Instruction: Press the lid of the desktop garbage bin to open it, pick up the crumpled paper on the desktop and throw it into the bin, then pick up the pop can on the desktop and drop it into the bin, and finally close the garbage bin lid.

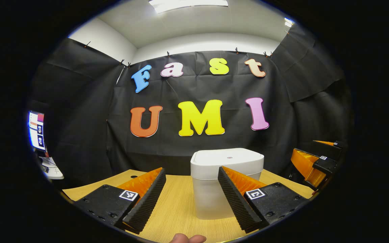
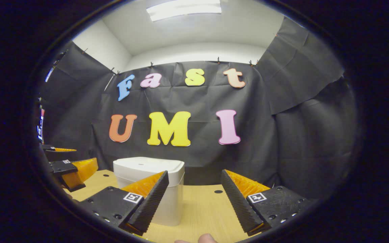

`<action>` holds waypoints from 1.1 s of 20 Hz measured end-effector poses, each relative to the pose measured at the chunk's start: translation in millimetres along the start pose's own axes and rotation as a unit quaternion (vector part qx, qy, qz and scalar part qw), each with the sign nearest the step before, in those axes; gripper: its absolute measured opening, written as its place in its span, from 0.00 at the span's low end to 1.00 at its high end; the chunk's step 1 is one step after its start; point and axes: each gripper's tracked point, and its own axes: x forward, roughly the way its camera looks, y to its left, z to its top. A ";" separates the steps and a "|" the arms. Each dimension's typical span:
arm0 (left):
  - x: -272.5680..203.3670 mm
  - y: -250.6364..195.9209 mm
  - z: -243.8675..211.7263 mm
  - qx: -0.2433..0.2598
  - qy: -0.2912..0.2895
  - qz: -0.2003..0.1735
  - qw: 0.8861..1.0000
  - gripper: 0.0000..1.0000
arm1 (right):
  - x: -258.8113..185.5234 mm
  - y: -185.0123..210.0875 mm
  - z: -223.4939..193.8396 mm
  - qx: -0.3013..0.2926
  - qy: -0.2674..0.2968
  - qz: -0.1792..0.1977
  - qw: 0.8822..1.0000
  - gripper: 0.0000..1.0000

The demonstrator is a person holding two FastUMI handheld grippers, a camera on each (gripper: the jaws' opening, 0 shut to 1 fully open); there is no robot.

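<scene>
Left gripper view: left gripper (image 1: 191,195) wide open, nothing held, hovering above the wooden desktop (image 1: 177,209). Garbage bin (image 1: 226,182) sits dead ahead, just past the fingertips, slightly toward the gripper's right finger. White, boxy, rounded corners, lid (image 1: 230,157) flat and shut, small mark near lid centre. Right gripper (image 1: 312,162) off to the far right edge, level with the bin. Fingertip of the person at bottom edge.

Right gripper view: right gripper (image 2: 194,202) also spread wide, empty. Bin (image 2: 154,189) ahead and to the left, partly behind this gripper's left finger; lid (image 2: 147,165) closed. Left gripper (image 2: 69,168) at far left.

Handling guess: bin looks like light, stiff, smooth plastic, may slide if shoved sideways. Don't grab it; push straight down on the lid top with one fingertip. Lid not yet opened, so step one pending.
</scene>
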 end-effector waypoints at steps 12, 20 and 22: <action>-6.2 6.2 -0.3 0.003 -0.002 0.008 1.000 0.99 | -3.4 0.1 -2.2 0.007 0.004 0.001 1.000 0.96; -6.8 4.5 1.3 -0.001 -0.001 0.001 1.000 0.99 | -5.8 8.1 -2.5 0.000 0.005 0.009 1.000 0.96; -7.8 4.5 3.4 -0.006 -0.001 0.001 1.000 0.99 | -7.0 7.0 -1.0 -0.003 0.004 0.008 1.000 0.96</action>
